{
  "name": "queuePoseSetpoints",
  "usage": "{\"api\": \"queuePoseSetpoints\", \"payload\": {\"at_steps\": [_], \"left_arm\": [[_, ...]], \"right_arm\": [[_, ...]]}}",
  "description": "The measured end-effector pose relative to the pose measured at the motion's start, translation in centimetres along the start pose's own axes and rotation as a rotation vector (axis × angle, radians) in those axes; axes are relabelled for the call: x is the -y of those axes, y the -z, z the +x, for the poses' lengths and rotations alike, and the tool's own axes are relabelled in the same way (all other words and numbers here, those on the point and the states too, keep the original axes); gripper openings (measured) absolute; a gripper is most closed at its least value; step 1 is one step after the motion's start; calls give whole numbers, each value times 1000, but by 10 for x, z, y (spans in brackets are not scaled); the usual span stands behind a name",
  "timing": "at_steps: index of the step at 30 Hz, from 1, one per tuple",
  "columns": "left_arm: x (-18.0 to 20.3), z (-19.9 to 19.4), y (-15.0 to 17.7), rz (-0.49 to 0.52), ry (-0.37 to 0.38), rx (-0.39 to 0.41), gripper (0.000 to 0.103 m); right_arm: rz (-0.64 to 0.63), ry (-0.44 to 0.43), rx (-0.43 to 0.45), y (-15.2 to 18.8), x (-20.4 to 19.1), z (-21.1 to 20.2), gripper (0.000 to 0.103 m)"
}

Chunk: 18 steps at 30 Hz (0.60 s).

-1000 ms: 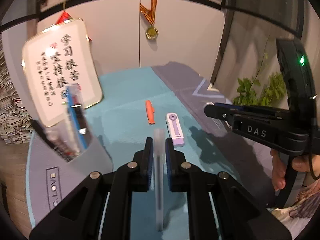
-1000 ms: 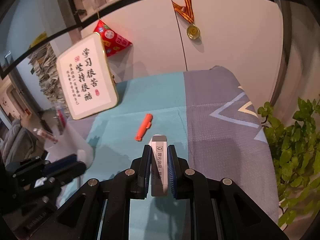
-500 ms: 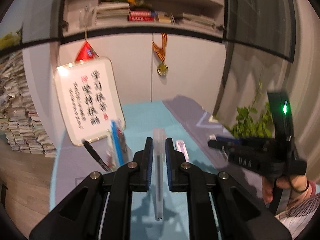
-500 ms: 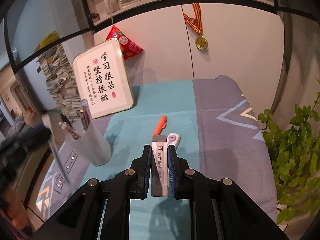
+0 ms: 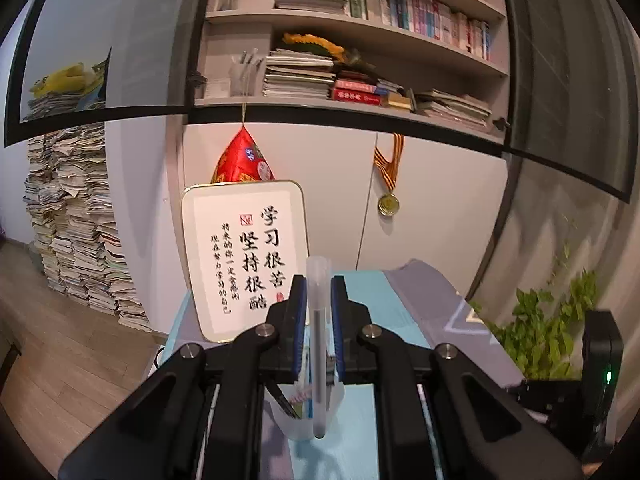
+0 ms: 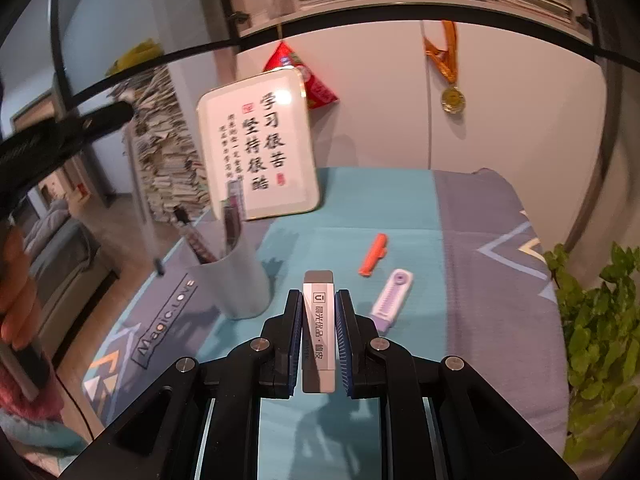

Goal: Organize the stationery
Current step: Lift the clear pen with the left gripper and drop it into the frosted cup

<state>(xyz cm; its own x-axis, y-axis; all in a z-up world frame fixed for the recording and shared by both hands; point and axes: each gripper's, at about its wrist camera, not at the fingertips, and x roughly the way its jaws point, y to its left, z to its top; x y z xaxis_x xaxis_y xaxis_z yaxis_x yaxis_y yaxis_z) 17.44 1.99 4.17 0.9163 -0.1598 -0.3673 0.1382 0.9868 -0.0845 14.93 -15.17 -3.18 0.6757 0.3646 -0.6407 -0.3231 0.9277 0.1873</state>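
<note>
Two handheld grippers are each clamped on an item above a teal-and-grey patterned table mat (image 6: pixel 472 216): the left gripper (image 5: pixel 319 312) grips a translucent capped pen with a dark refill (image 5: pixel 318 344), held upright over the pale grey cylindrical pen cup (image 5: pixel 304 416). The right gripper (image 6: pixel 319 332) pinches a grey-and-white rectangular eraser (image 6: pixel 319 332). On the mat, right of the cup, lie an orange marker (image 6: pixel 373 254) and a lilac correction-tape dispenser (image 6: pixel 390 298), near one another, before a white framed calligraphy board (image 6: pixel 260 144).
</note>
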Motion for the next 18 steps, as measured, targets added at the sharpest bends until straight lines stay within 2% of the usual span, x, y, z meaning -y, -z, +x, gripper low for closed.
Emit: {"api": "queuePoseSetpoints", "payload": {"at_steps": [9,14,18], "left_arm": [[-12,14,-3,-19,-95,75,10],[-17,26,5,-28,-89,86,10],[-17,40,13,-22,-87,61,10]], "right_arm": [[-14,11,-6,0,-9,4,17],[-14,19,-13,0,-11,7,17],[-13,19,-21,0,-11,10,17]]}}
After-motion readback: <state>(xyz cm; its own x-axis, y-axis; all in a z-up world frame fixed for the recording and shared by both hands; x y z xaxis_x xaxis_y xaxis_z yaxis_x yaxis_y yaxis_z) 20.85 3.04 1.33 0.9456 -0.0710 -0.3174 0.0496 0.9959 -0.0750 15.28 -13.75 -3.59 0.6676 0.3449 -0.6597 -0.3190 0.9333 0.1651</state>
